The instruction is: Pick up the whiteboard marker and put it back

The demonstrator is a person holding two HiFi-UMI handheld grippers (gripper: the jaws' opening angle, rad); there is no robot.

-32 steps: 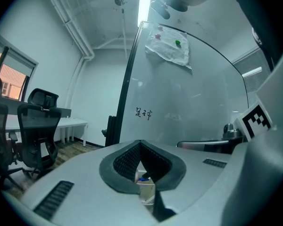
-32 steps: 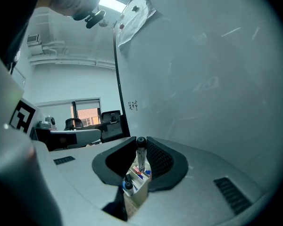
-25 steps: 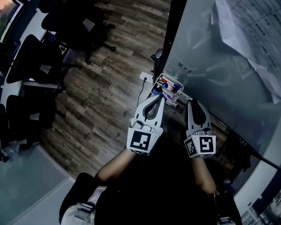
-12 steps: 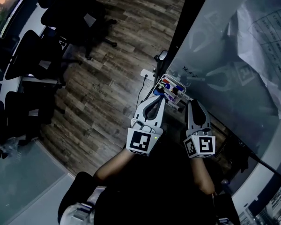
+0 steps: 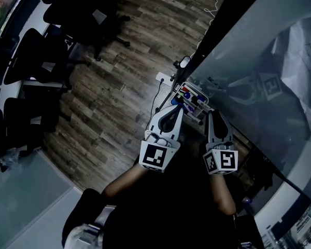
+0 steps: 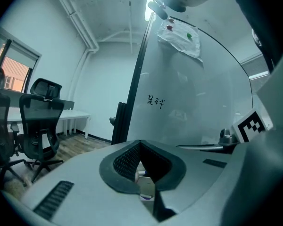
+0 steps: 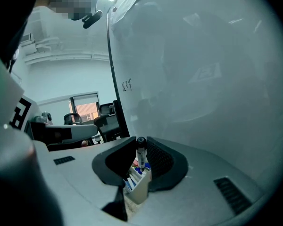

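Observation:
A white marker holder (image 5: 193, 98) with red, blue and black markers hangs at the whiteboard's (image 5: 259, 45) lower edge. In the right gripper view, a black-capped whiteboard marker (image 7: 141, 155) stands upright between the jaws of my right gripper (image 7: 140, 142), which is shut on it just above the holder (image 7: 137, 187). From the head view the right gripper (image 5: 213, 114) sits just right of the holder and hides the marker. My left gripper (image 5: 175, 108) points at the holder's near left side. Its jaws (image 6: 140, 144) meet at the tips and hold nothing, with the holder (image 6: 146, 187) showing below them.
Black office chairs (image 5: 31, 61) and a desk stand on the wood floor at the left. A power strip and cable (image 5: 160, 79) lie by the board's foot. A crumpled paper sheet (image 5: 306, 61) hangs on the board, which bears small handwriting (image 6: 155, 100).
Both grippers keep their places beside the holder. Only the head view has swung a little, so the board and its paper sit further right.

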